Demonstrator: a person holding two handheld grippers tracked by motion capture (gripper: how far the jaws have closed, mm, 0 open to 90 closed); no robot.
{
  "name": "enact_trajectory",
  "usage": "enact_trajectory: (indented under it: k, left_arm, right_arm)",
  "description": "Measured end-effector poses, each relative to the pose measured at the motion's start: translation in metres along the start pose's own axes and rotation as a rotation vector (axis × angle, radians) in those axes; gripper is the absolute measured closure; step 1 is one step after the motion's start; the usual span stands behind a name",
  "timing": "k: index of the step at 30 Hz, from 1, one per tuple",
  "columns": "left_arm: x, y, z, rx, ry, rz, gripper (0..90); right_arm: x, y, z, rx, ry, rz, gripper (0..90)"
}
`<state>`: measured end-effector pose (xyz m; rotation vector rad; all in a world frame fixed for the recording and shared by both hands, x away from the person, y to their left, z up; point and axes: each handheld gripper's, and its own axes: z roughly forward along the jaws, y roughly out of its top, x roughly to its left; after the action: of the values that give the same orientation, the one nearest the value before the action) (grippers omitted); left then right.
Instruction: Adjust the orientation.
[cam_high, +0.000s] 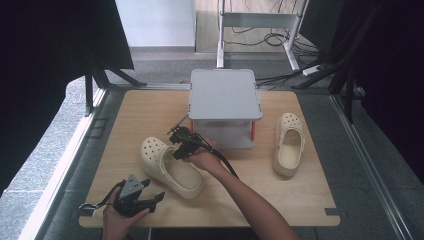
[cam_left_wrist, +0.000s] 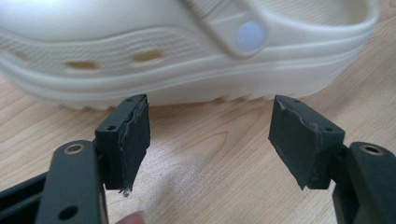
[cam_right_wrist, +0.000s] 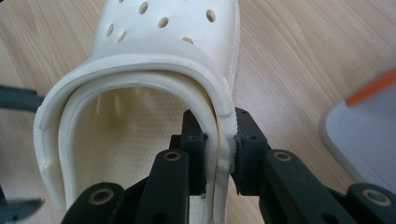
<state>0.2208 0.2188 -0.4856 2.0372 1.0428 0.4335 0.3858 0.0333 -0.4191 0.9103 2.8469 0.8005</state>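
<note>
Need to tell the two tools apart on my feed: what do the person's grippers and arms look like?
Both are black two-jaw grippers. The left gripper carries a grey three-cornered plate on top and flat, dark, worn-edged pads. The right gripper trails a black cable. Its arms show brass-ringed holes. The forearms are bare, no sleeves.

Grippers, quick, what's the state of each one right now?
Left tool: open, nothing between its jaws, resting beside the near clog.
Right tool: shut on the near clog, jaws clamping its side wall at the opening.
</note>
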Motion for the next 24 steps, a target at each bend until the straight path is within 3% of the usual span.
enact_trajectory:
  k: [7, 12, 21, 24]
  left_arm:
    - [0.000, 0.000, 0.000, 0.002, -0.002, -0.002, 29.6]
    - [0.000, 0.000, 0.001, 0.005, -0.003, -0.003, 29.6]
    - [0.000, 0.000, 0.001, 0.005, 0.001, -0.005, 29.6]
    - [0.000, 0.001, 0.001, 0.004, 0.000, -0.006, 29.6]
  right_arm:
    - [-0.009, -0.021, -0.014, -0.018, -0.002, 0.021, 78.2]
    - [-0.020, -0.044, -0.028, -0.051, -0.012, 0.065, 78.2]
    - [-0.029, -0.071, -0.043, -0.052, -0.037, 0.097, 78.2]
    - [-0.034, -0.089, -0.051, -0.049, -0.050, 0.122, 78.1]
